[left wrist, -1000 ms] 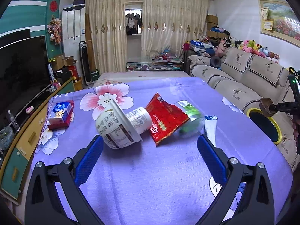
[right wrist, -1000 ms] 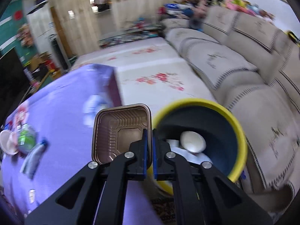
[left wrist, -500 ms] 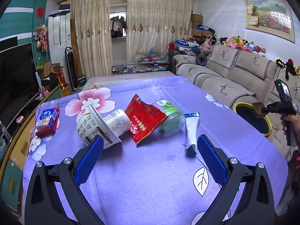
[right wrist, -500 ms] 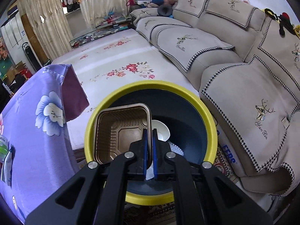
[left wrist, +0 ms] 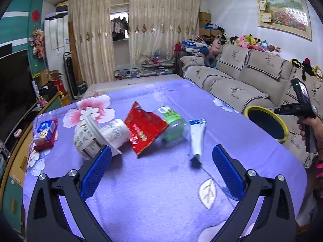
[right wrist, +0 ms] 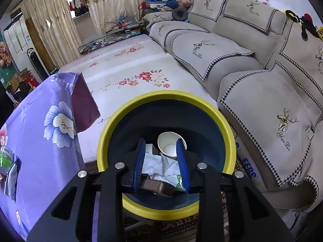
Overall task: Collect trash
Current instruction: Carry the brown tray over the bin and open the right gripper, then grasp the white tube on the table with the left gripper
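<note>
In the left wrist view, trash lies on the purple floral tablecloth (left wrist: 161, 181): a tipped white paper tub (left wrist: 101, 137), a red snack bag (left wrist: 144, 129), a green-capped clear bottle (left wrist: 173, 125) and a white tube (left wrist: 196, 137). My left gripper (left wrist: 161, 167) is open and empty, just short of them. My right gripper (right wrist: 161, 161) is open above the yellow-rimmed dark bin (right wrist: 228, 133). Inside the bin lie a brown plastic tray (right wrist: 155, 187), crumpled white tissue (right wrist: 161, 165) and a white paper cup (right wrist: 168, 144). The bin (left wrist: 266, 123) also shows at the table's right edge.
A blue and red carton (left wrist: 45, 133) sits at the table's left edge. A beige sofa (right wrist: 252, 64) runs along the right, close behind the bin. A TV cabinet (left wrist: 16, 161) stands left of the table. A floral rug (right wrist: 129, 68) covers the floor beyond.
My right gripper has opened and let go of the brown tray, which now lies in the bin. The left gripper has drawn back slightly from the trash, still open.
</note>
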Demonstrator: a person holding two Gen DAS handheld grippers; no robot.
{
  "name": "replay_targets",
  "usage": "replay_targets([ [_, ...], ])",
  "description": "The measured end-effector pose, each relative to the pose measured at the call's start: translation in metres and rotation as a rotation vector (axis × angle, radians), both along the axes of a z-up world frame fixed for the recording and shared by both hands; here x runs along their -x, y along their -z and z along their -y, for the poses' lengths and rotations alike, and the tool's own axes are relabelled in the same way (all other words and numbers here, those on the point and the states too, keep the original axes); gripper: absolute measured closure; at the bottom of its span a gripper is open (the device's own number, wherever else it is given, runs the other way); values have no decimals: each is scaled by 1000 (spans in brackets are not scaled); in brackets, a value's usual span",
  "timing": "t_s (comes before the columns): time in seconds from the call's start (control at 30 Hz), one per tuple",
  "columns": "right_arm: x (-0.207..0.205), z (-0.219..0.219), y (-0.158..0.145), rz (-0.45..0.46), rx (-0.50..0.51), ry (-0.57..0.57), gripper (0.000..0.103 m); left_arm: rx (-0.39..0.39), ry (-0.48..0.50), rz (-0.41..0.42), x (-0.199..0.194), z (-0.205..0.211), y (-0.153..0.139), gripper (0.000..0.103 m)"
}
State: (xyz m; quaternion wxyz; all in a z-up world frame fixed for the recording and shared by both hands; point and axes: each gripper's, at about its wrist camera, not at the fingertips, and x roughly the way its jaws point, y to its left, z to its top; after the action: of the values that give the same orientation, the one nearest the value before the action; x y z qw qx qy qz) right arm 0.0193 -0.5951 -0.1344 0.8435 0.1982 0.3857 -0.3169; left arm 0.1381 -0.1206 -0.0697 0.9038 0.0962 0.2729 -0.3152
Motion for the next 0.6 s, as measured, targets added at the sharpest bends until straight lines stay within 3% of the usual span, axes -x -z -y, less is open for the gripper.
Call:
replay_targets([
  [0.2, 4, 0, 2, 13, -14, -15, 73, -55, 95, -70, -2, 30, -4, 8],
  [0.37, 7, 5, 9, 15, -32, -17, 73, -108, 159, -140, -11, 61, 6, 27],
  [0.6, 7, 5, 18, 0, -42, -38, 73, -180, 184, -202, -32, 104, 29, 39],
])
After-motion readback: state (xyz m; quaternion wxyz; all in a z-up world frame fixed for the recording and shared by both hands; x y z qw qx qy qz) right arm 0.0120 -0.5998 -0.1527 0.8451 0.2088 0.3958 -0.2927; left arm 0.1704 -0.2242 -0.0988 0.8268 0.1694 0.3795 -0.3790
